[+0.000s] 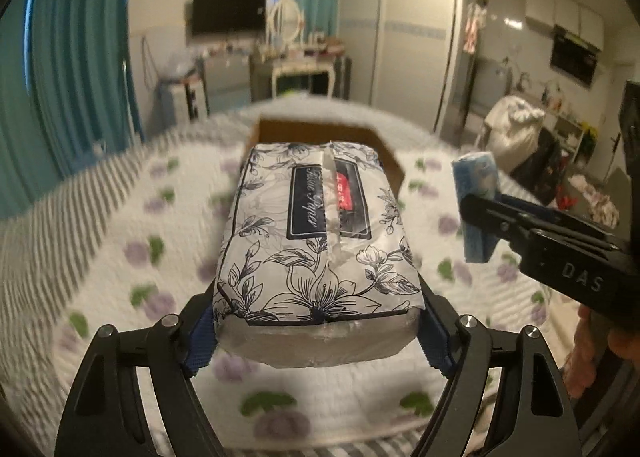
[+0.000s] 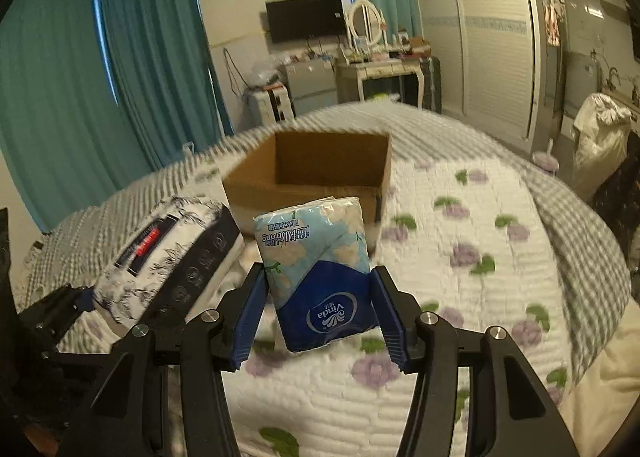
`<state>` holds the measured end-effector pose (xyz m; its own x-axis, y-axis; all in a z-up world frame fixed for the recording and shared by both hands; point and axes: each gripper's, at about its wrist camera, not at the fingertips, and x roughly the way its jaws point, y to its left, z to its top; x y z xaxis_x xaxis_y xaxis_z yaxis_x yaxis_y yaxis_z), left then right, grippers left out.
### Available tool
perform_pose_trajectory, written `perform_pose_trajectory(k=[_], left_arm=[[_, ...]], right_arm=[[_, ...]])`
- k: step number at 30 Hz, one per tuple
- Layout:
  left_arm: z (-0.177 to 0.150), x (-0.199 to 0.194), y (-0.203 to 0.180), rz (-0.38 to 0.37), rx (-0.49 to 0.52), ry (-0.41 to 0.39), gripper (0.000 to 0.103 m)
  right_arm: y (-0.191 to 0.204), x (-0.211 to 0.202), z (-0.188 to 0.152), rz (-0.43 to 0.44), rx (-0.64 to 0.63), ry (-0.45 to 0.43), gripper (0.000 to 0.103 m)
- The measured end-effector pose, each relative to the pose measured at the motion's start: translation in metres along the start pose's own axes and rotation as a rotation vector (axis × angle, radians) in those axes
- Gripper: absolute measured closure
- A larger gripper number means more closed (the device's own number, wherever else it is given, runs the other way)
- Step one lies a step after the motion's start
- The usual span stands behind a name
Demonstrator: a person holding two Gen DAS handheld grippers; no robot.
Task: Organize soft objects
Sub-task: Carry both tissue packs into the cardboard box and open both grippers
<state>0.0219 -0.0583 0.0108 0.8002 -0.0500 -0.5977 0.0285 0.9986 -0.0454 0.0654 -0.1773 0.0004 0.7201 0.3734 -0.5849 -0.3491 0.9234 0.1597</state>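
Note:
My left gripper (image 1: 318, 321) is shut on a large tissue pack (image 1: 316, 233) with a navy floral print, held above the bed. The pack also shows in the right wrist view (image 2: 168, 253) at the left. My right gripper (image 2: 320, 317) is shut on a small blue Vinda tissue pack (image 2: 320, 269), held above the bed; it also shows in the left wrist view (image 1: 478, 205) at the right. An open cardboard box (image 2: 316, 181) stands on the bed ahead of both grippers; in the left wrist view the box (image 1: 320, 133) is partly hidden behind the large pack.
The bed (image 2: 460, 269) has a white quilt with purple flowers over a grey checked sheet. Teal curtains (image 2: 80, 97) hang at the left. A dressing table (image 2: 380, 69), a TV (image 2: 306, 19) and a wardrobe (image 2: 480, 29) stand beyond the bed.

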Motion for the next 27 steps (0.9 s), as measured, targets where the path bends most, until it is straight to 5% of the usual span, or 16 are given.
perform_pose_trajectory(k=[10,19,27], left_arm=[[0.089,0.044,0.023,0.004,0.014,-0.118,0.022],[0.132,0.163,0.036,0.031,0.056,-0.061,0.022],[0.122,0.233,0.045,0.028,0.05,0.037,0.022]], right_arm=[[-0.003,0.014,0.102,0.003,-0.022,-0.118,0.051],[-0.03,0.135,0.148,0.028,0.026,-0.018,0.051],[-0.055,0.235,0.144,0.021,0.052,0.09,0.053]])
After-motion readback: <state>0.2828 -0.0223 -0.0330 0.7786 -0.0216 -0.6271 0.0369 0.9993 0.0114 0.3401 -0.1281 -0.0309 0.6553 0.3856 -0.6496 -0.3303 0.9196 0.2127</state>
